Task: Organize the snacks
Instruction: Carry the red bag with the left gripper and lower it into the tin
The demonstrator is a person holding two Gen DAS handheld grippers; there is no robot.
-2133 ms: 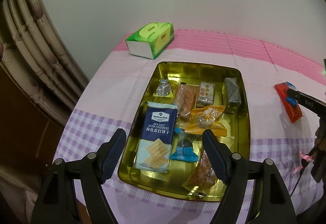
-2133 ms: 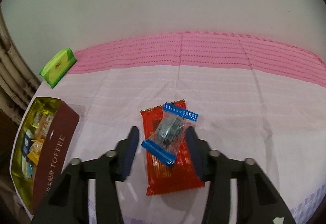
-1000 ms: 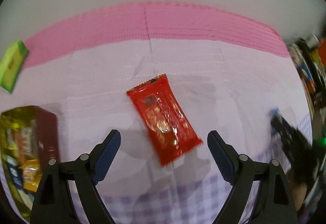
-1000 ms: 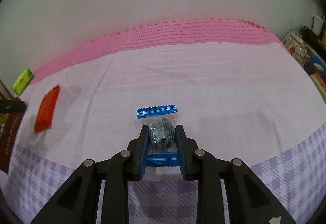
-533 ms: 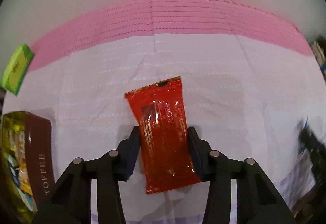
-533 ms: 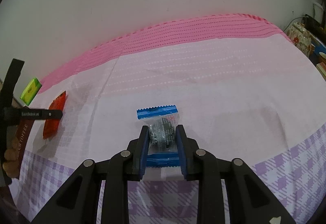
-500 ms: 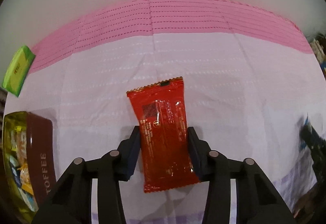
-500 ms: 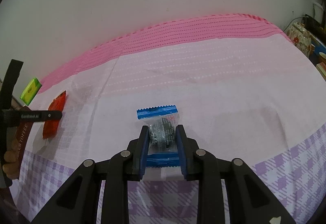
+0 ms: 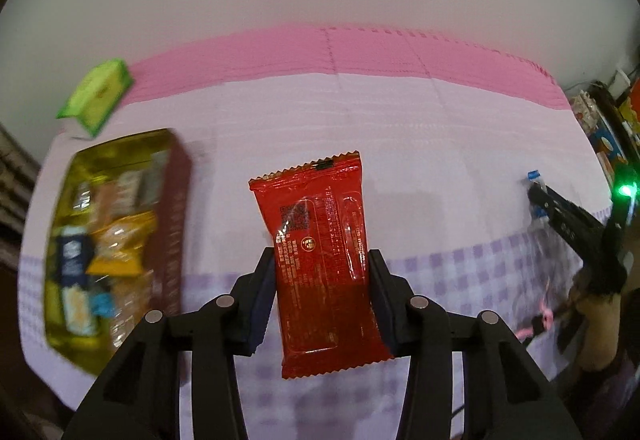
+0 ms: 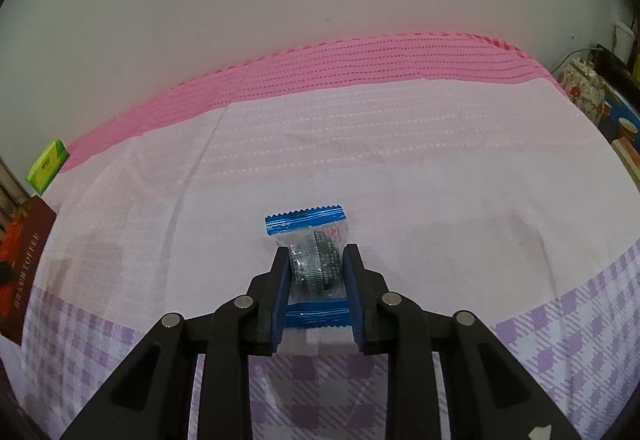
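My left gripper (image 9: 322, 272) is shut on a red snack packet (image 9: 320, 248) and holds it above the tablecloth. The gold snack tin (image 9: 120, 147), with several wrapped snacks inside, lies to the left of it; its brown side also shows at the left edge of the right wrist view (image 10: 24, 264). My right gripper (image 10: 316, 268) is shut on a clear candy packet with blue ends (image 10: 316, 260) and holds it over the cloth. The right gripper also shows at the far right of the left wrist view (image 9: 538, 199).
A green tissue box (image 9: 96, 95) stands at the back left near the wall, also in the right wrist view (image 10: 46, 163). The pink and purple-checked tablecloth (image 10: 360, 143) covers the table. Cluttered items (image 10: 588, 91) sit past the table's right edge.
My left gripper has lifted the red packet off the cloth and swung left, so the tin is in fuller view. My right gripper still holds the candy packet, slightly raised.
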